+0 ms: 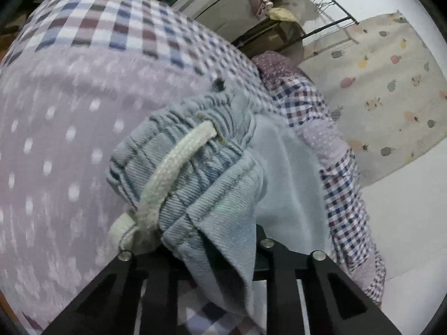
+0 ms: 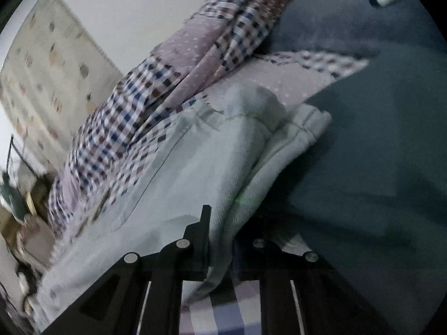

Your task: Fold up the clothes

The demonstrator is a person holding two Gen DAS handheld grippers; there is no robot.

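A pair of light blue denim shorts (image 1: 195,173) with an elastic waistband and a thick white drawstring (image 1: 170,173) fills the middle of the left wrist view. My left gripper (image 1: 212,240) is shut on the bunched waistband, and the cloth hides most of its fingers. In the right wrist view the same pale blue shorts (image 2: 212,162) drape between the black fingers (image 2: 205,223). My right gripper (image 2: 229,231) is shut on a folded edge of them. The shorts hang just above a patchwork quilt (image 1: 56,139).
The quilt (image 2: 125,106), lilac with white dots and checked patches, covers the bed and hangs over its edge. A dark teal cloth (image 2: 377,153) lies at the right. On the white floor lies a cream rug with fruit prints (image 1: 385,89). A cluttered rack (image 1: 251,14) stands behind.
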